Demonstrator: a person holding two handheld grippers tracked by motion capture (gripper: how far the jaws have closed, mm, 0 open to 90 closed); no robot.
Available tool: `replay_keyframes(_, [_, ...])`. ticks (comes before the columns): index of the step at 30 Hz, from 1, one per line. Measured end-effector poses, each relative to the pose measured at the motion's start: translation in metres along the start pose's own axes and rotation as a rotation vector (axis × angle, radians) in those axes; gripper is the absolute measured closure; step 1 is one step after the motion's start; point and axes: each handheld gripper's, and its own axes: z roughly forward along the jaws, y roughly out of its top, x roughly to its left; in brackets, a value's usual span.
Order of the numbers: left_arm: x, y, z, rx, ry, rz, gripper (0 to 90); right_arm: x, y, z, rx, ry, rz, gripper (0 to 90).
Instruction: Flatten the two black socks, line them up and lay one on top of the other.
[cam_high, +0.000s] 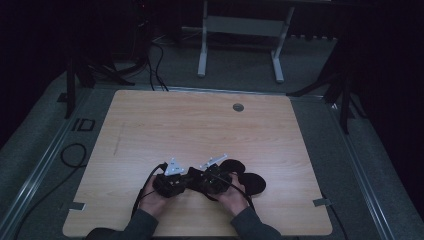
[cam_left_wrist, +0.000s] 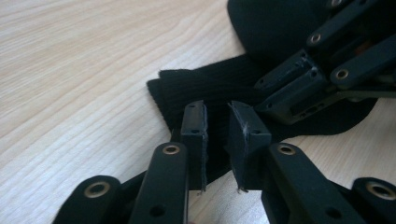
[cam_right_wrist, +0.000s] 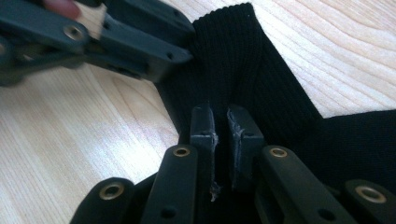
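Wooden table; black sock flat, cuff toward left gripper.

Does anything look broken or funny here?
Yes, a little. The grey pads on the left gripper are frayed and chipped at their edges, and the right gripper shows the same wear. The black ribbed knit sock lies crumpled on the light wooden table.

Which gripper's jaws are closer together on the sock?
The right gripper: only a slit shows between its jaws over the sock. The left gripper gapes wider.
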Motion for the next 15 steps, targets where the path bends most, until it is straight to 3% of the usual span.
replay_keyframes(6, [-0.001,0.0,0.004,0.022,0.03,0.03,83.2,0.0,0.0,0.0,0.001,0.006,0.003,81.1])
replay_keyframes(8, [-0.006,0.001,0.006,0.033,0.057,0.063,83.6,-0.001,0.0,-0.001,0.001,0.021,-0.003,75.7])
replay_keyframes(10, [-0.007,0.001,0.007,0.034,0.067,0.069,83.7,0.0,0.0,-0.004,-0.006,0.017,-0.01,72.6])
replay_keyframes(15, [-0.007,0.001,0.007,0.03,0.061,0.056,83.9,-0.005,0.003,-0.027,-0.093,0.013,-0.022,66.9])
